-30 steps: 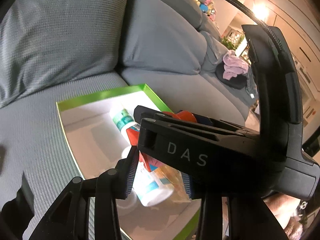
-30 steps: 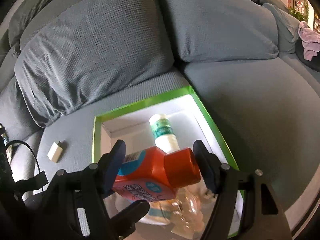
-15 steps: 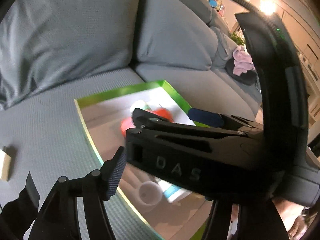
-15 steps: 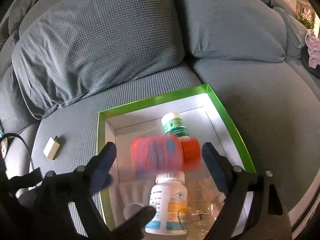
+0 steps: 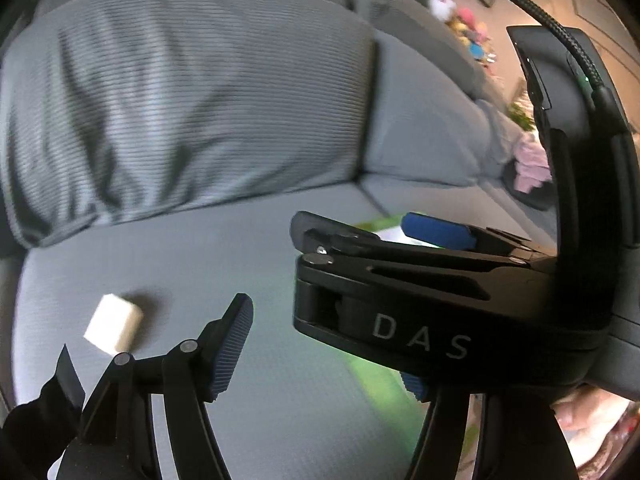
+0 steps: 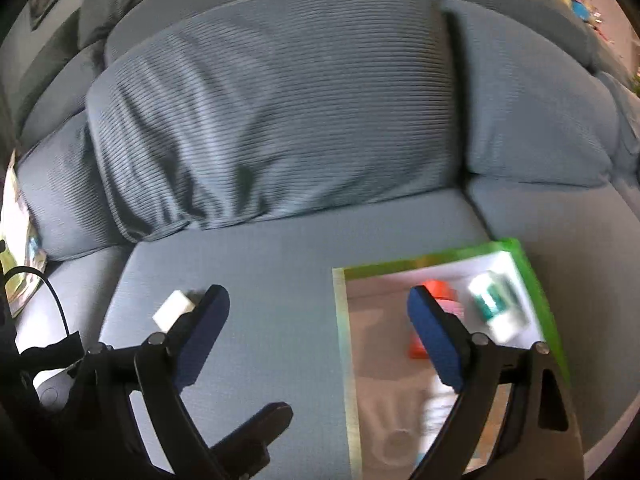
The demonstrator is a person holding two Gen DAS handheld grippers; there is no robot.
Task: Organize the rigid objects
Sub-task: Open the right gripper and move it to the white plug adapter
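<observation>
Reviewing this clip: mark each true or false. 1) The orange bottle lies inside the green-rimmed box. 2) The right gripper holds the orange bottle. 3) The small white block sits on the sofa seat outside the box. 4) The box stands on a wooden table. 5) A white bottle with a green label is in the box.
1) True: the orange bottle lies in the green-rimmed box.
2) False: the right gripper has nothing between its fingers; its jaws are opening.
3) True: the small white block lies on the grey sofa seat.
4) False: it rests on the sofa seat.
5) True: the white bottle with a green label is there.
</observation>
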